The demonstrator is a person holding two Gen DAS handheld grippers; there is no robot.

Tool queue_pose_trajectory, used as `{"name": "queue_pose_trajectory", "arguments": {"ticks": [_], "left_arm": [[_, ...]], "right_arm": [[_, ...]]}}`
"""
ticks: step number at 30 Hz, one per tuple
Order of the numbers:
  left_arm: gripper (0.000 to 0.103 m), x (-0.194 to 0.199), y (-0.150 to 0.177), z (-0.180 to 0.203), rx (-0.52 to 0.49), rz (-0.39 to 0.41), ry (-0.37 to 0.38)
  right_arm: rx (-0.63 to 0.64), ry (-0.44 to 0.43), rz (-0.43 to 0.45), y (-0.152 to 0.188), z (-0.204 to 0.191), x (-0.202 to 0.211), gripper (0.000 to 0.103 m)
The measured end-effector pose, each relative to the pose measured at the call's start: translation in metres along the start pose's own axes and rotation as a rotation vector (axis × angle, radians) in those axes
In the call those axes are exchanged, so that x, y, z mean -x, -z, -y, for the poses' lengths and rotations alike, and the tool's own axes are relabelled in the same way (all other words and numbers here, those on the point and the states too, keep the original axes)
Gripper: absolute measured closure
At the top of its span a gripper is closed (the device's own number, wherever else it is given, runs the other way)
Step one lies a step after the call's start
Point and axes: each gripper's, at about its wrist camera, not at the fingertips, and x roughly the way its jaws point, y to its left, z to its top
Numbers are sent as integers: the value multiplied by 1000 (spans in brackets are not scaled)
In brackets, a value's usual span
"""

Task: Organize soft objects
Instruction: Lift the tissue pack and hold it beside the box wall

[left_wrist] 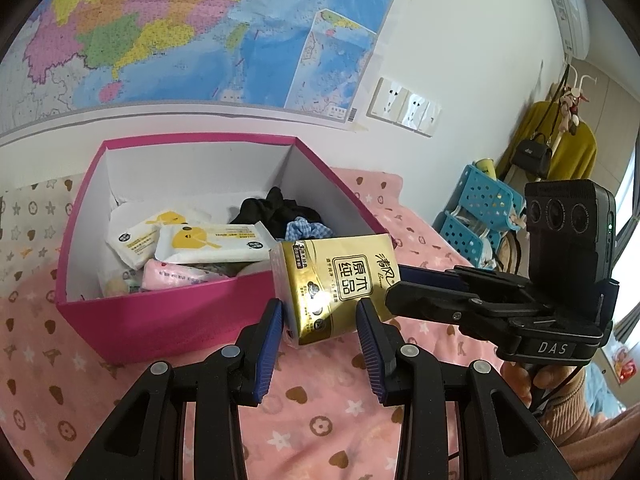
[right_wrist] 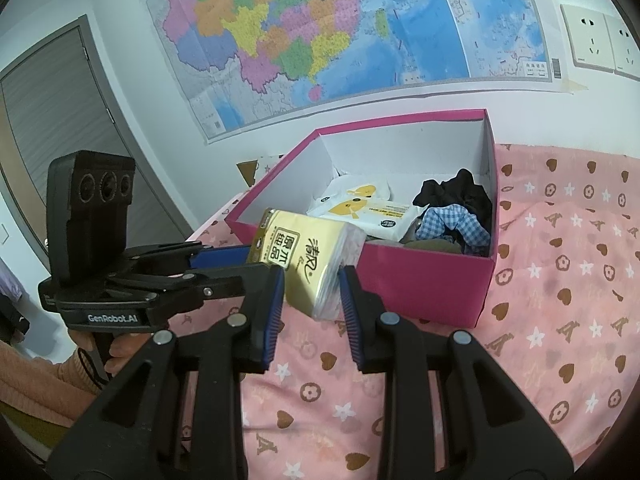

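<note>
Pink bedding [left_wrist: 320, 412] printed with hearts, stars and flowers covers the bed, and a large coloured wall map [left_wrist: 192, 28] hangs behind it. On the bedding sits an open magenta cardboard box [left_wrist: 168, 320] with white inner walls, holding white wipe packs with yellow print [left_wrist: 208, 242], a black cloth bundle [left_wrist: 280, 210] and a blue checked fabric piece [left_wrist: 308, 230]. A gold-wrapped soft tissue pack [left_wrist: 336, 280] hangs just in front of the box's near corner, above the bedding, tilted. The left tongs [left_wrist: 320, 320] clench its lower end between blue pads, while the right tongs [right_wrist: 312, 288] grasp the same pack from the other side. A hand in a peach knitted sleeve [right_wrist: 44, 376] holds the left tool's handle.
</note>
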Motion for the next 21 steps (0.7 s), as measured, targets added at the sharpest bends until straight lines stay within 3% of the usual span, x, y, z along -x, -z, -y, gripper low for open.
{"name": "queue_pose_trajectory", "arguments": {"ticks": [21], "left_arm": [[66, -2, -2, -2, 3, 2, -2]], "right_arm": [[9, -1, 11, -3, 0, -1, 71]]}}
